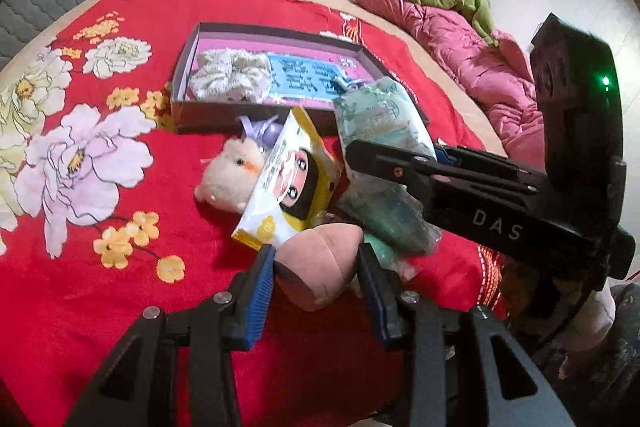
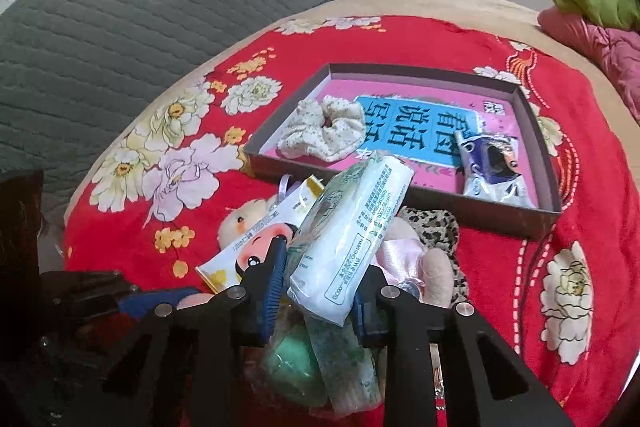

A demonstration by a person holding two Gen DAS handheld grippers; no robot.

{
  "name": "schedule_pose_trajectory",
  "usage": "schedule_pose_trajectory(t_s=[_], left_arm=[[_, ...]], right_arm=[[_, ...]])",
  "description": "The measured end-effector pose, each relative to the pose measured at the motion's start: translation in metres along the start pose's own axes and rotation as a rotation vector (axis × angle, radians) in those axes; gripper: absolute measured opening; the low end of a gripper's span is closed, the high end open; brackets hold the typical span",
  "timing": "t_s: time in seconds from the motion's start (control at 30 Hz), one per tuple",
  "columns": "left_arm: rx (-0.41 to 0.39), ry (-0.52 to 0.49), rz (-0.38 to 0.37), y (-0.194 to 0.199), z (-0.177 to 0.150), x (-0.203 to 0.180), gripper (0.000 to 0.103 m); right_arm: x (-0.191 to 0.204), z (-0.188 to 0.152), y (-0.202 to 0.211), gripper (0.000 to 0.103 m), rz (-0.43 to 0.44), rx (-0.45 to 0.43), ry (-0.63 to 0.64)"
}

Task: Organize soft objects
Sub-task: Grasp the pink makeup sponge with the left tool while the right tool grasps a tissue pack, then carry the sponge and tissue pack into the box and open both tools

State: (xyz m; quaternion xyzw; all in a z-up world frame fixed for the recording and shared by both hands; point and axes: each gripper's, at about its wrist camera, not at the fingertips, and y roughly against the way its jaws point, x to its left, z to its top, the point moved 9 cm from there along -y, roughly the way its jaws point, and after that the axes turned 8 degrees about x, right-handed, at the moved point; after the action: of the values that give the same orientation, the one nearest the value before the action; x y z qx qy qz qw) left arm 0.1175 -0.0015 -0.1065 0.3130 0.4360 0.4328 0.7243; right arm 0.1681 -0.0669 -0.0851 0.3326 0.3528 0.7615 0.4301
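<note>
- Blanket [image 1: 120, 307], red with flowers, lies under everything.
- Left gripper [image 1: 316, 275] is clenched on a pink plush toy [image 1: 316, 267] in the pile.
- Right gripper [image 2: 320, 291] grasps a tissue pack [image 2: 352, 227], tilted up over the pile.
- Shallow box [image 2: 532, 223] stands just behind — a scrunchie [image 2: 320, 133] lies inside.

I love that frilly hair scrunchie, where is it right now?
In the right wrist view the scrunchie lies inside the shallow box, at its left end, beside the blue printed label.
</note>
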Motion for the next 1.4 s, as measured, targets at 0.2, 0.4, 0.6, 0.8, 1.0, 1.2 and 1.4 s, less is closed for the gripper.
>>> schedule_pose_trajectory(t_s=[0.2,0.4,0.6,0.8,1.0,1.2,1.4], left_arm=[[-0.069,-0.003,0.038,0.015,0.015,0.0,0.041],[-0.112,-0.006,0.066,0.023,0.035,-0.003,0.041],[-0.143,0.005,0.082,0.025,0.057,-0.002,0.041],[-0.145,0.014,0.132,0.016,0.073,0.004,0.041],[-0.128,0.053,0.166,0.003,0.083,0.017,0.041],[-0.119,0.065,0.181,-0.008,0.095,0.022,0.041],[-0.117,0.052,0.204,-0.017,0.108,0.024,0.041]], right_arm=[[-0.013,0.01,0.018,0.027,-0.015,-0.055,-0.03],[-0.024,0.018,0.029,0.027,-0.02,-0.085,-0.053],[-0.027,0.022,0.031,0.027,-0.025,-0.098,-0.057],[-0.028,0.026,0.029,0.027,-0.036,-0.101,-0.054],[-0.034,0.03,0.024,0.027,-0.053,-0.101,-0.065],[-0.048,0.034,0.022,0.027,-0.061,-0.111,-0.091],[-0.06,0.041,0.02,0.027,-0.073,-0.117,-0.104]])
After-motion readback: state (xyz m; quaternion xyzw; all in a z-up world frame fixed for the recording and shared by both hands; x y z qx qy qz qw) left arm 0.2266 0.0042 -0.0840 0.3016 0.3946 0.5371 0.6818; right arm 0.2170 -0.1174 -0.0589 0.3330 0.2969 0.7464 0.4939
